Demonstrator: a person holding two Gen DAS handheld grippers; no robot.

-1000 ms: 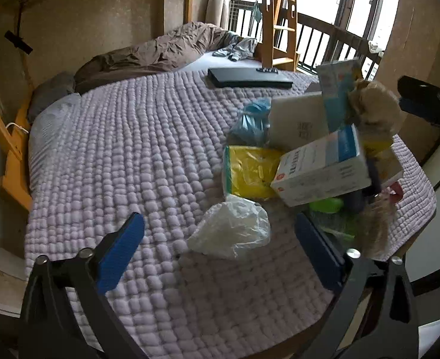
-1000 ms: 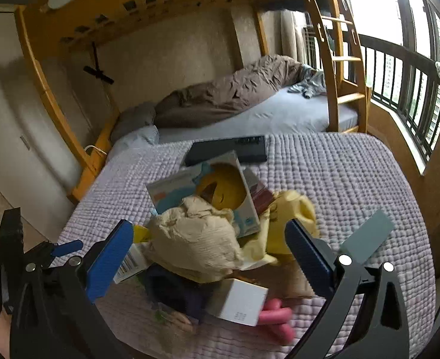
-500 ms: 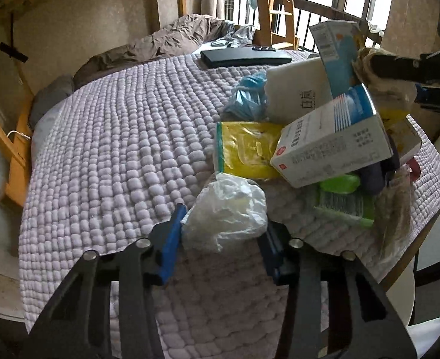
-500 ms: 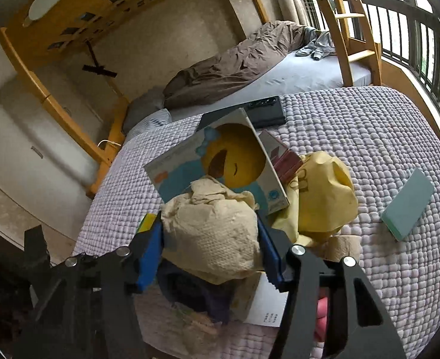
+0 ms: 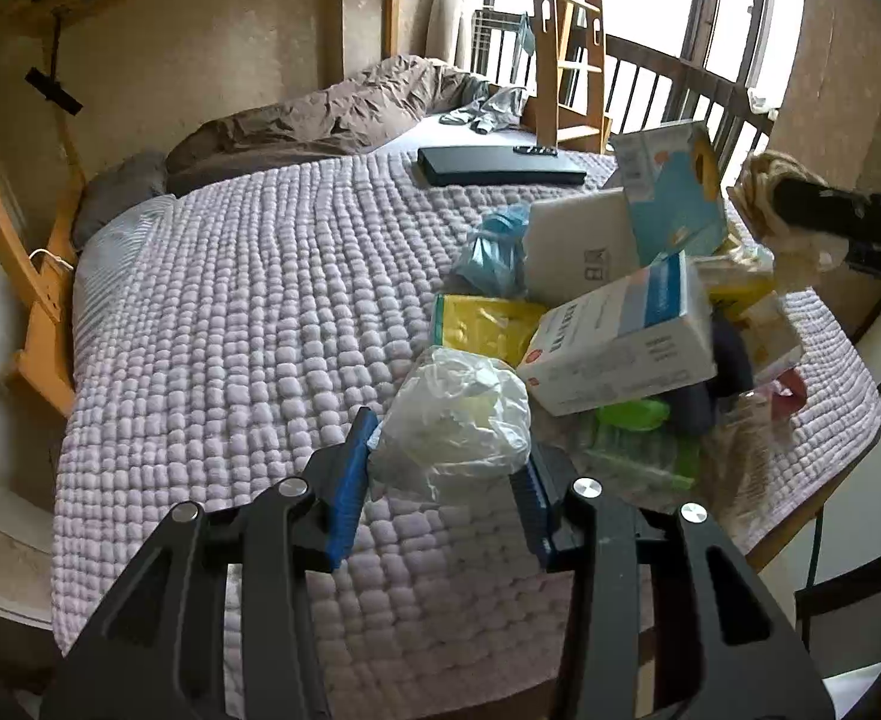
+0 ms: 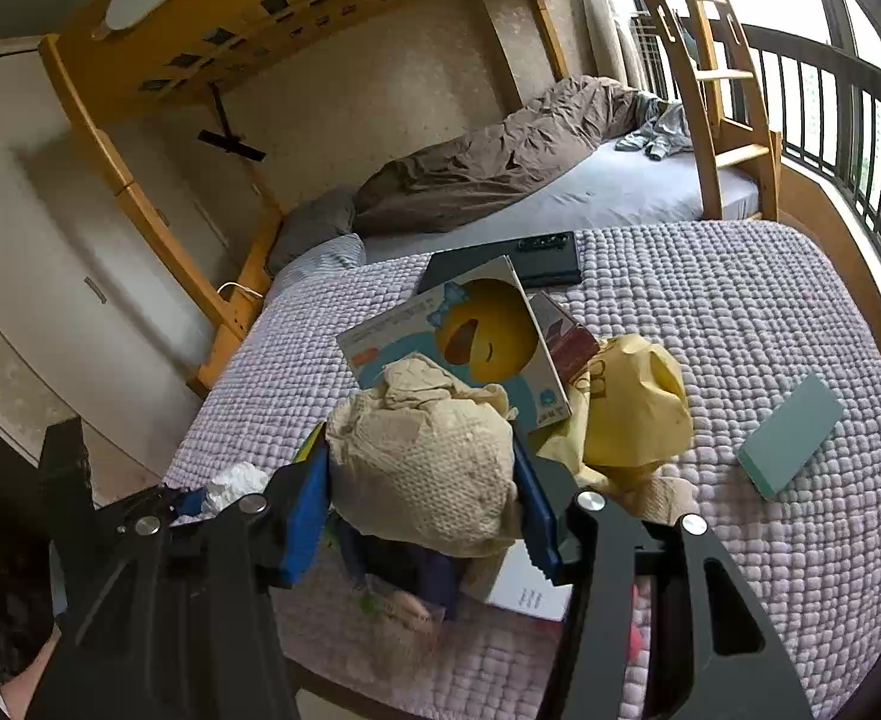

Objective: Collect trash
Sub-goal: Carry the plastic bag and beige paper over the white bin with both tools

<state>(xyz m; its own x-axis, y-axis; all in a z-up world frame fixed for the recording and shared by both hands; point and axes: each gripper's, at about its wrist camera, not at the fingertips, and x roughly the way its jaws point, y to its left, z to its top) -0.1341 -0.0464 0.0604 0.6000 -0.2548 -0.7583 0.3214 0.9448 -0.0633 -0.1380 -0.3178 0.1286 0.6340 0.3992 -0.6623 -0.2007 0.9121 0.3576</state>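
A pile of trash lies on the lilac quilt (image 5: 230,330). At its near edge is a crumpled clear plastic bag (image 5: 458,414), and my left gripper (image 5: 449,450) is shut on it, blue pads pressing both sides. In the right wrist view my right gripper (image 6: 422,486) is shut on a beige crumpled paper wad (image 6: 422,456) on top of the pile. The left wrist view shows that wad (image 5: 758,186) held up at the far right. My left gripper (image 6: 188,498) with the white bag (image 6: 233,477) appears at the left of the right wrist view.
The pile holds a white and blue carton (image 5: 620,348), a yellow packet (image 5: 482,327), a blue bag (image 5: 494,246), a smiley-face box (image 6: 470,336) and a yellow bag (image 6: 638,414). A teal card (image 6: 791,435) lies apart. A dark flat case (image 5: 500,165) sits at the far edge.
Both grippers went from wide open to shut: the left closed on the plastic bag, the right on the paper wad. Both views drew nearer to the pile.
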